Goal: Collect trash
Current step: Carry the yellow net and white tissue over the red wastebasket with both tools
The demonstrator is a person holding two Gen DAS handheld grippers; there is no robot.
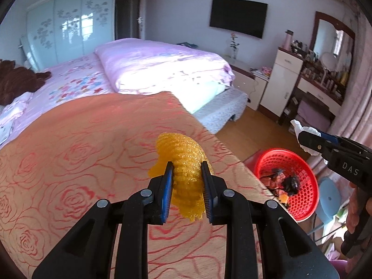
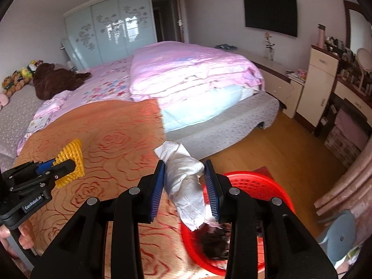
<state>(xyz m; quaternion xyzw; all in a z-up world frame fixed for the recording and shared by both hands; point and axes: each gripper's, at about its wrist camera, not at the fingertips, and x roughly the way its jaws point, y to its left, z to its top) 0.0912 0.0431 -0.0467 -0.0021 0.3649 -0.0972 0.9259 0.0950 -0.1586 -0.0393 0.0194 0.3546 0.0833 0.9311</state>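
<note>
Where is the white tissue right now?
The white tissue is pinched in the right gripper, held over the red basket beside the rose-patterned table.

Foam net (image 1: 186, 176): yellow, ribbed mesh. Tissue (image 2: 186, 186): white. Basket (image 1: 302, 200): red lattice. Counter (image 1: 81, 162) cloth: orange, red rose outlines. Fingers (image 1: 167, 195): blue pads, black frames. Bed (image 1: 76, 83) sheet: pink, floral print.
</note>
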